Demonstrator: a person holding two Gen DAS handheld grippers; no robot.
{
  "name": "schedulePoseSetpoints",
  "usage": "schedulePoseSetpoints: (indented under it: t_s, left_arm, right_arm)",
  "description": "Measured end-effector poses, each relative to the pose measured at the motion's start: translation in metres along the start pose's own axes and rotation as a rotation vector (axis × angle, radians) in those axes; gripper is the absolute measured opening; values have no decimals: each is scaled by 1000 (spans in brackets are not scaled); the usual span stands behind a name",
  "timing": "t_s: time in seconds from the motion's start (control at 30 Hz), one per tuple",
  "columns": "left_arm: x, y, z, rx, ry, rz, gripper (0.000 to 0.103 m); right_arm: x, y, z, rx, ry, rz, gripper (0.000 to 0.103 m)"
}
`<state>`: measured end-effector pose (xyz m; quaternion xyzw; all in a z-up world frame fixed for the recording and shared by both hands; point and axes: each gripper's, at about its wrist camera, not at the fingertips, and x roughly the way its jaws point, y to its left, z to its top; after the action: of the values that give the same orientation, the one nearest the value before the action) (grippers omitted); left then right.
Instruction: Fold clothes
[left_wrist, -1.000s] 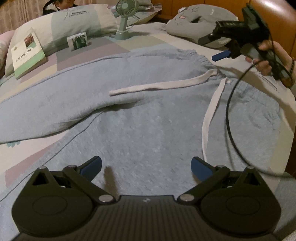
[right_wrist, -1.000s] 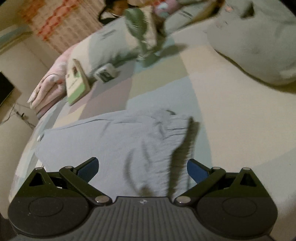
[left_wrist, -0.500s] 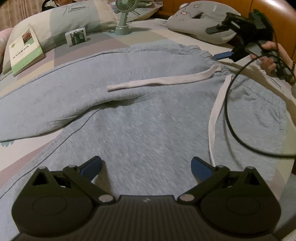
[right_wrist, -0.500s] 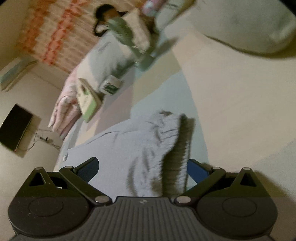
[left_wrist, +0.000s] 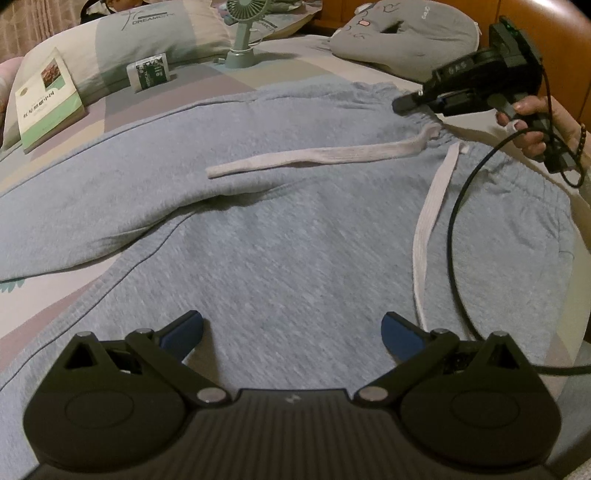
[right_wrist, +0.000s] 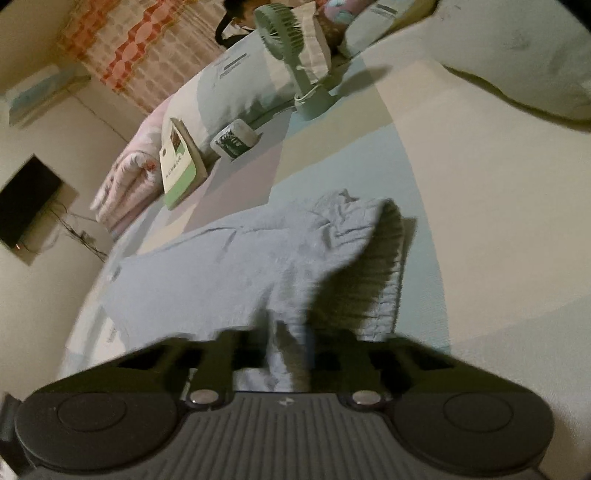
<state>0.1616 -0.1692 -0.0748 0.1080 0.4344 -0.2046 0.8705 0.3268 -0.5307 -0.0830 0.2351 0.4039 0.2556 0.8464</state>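
pinching waistband corner of grey sweatpants (left_wrist: 295, 236) with your right gripper (right_wrist: 288, 354) | left gripper (left_wrist: 291, 328) spread wide, hovering over them | pants flat on bed (right_wrist: 480, 229) | soft, floppy fleece, grab hems

Sweatpants (left_wrist: 295, 229) are a soft, fuzzy grey-blue knit, matt all over, with a flat woven white drawstring (left_wrist: 428, 206). Both grippers look like matt black plastic, ribbed on top, with shiny metal pivot pins (left_wrist: 212, 396).
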Motion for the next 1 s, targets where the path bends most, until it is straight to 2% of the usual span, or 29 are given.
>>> schedulePoseSetpoints:
  t_s: [0.3, 0.4, 0.47, 0.53, 0.67, 0.77, 0.8, 0.87, 0.97, 1.0]
  left_arm:
    - [1, 0, 0, 2, 2, 4, 102]
    - [0, 0, 0, 5, 5, 3, 102]
    - [-1, 1, 0, 7, 6, 1, 102]
    - [-2, 2, 0, 8, 6, -2, 102]
    - [-1, 1, 0, 4, 2, -1, 102]
    - [-1, -1, 1, 7, 5, -4, 102]
    - [-2, -1, 1, 10, 6, -6, 102]
    - [-3, -1, 0, 13, 10, -10, 102]
    - [-6, 0, 0, 12, 8, -6, 102]
    - [-7, 1, 0, 9, 5, -6, 102]
  right_arm:
    - [-7, -2, 1, -19, -11, -117, 10]
    - [-10, -4, 2, -24, -14, -156, 13]
    - [-15, -3, 2, -22, -23, -183, 23]
    - [-30, 9, 0, -46, -59, -222, 26]
    - [-41, 37, -22, -119, -36, -161, 28]
    - [-48, 58, -39, -175, -12, -105, 41]
    - [-51, 57, -41, -167, -9, -102, 44]
    - [-57, 47, -43, -123, -9, -113, 41]
    - [-66, 33, -46, -57, -8, -130, 42]
    - [-69, 28, -47, -35, -7, -135, 54]
